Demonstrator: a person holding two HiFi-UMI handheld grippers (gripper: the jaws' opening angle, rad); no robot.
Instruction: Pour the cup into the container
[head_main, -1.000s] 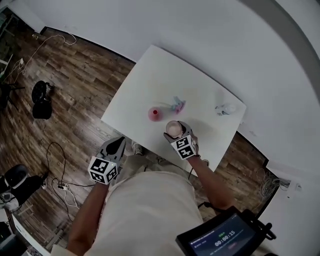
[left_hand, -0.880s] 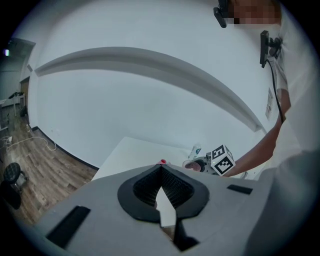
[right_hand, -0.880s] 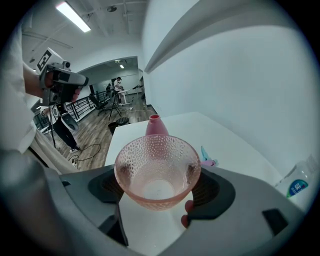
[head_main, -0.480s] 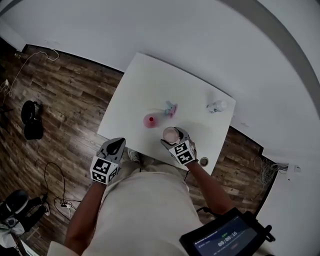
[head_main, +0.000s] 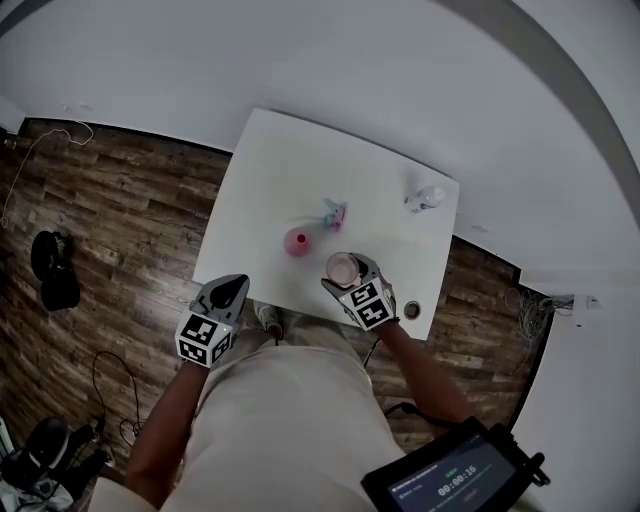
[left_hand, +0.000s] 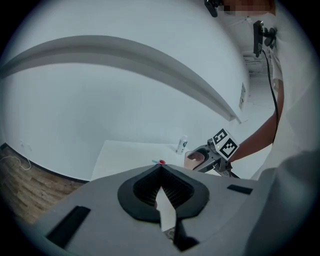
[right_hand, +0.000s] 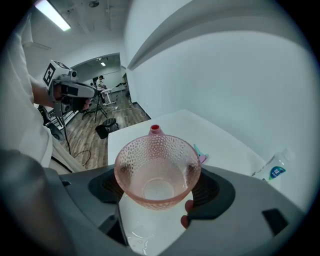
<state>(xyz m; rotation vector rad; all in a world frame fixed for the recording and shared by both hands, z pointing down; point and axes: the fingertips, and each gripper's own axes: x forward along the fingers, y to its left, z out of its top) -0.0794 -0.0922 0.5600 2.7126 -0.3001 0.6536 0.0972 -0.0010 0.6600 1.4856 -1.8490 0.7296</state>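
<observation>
A pink dimpled cup (head_main: 343, 267) stands upright between the jaws of my right gripper (head_main: 346, 274), over the white table's (head_main: 290, 160) near edge. In the right gripper view the cup (right_hand: 157, 167) fills the jaws of that gripper (right_hand: 158, 186); its base shows through, and I cannot tell whether it holds anything. Just beyond it stands a small pink container (head_main: 297, 242) with a red mouth (right_hand: 155, 129). My left gripper (head_main: 229, 289) hangs off the table's front left edge, its jaws (left_hand: 161, 172) shut on nothing.
A pink and teal item (head_main: 334, 213) lies behind the container. A small clear bottle (head_main: 425, 198) lies near the far right corner. A small round thing (head_main: 411, 310) sits at the front right corner. Wood floor with cables surrounds the table.
The head view has swung, so the table sits more squarely ahead. The right gripper still holds the cup upright at the near edge. The left gripper has barely moved.
</observation>
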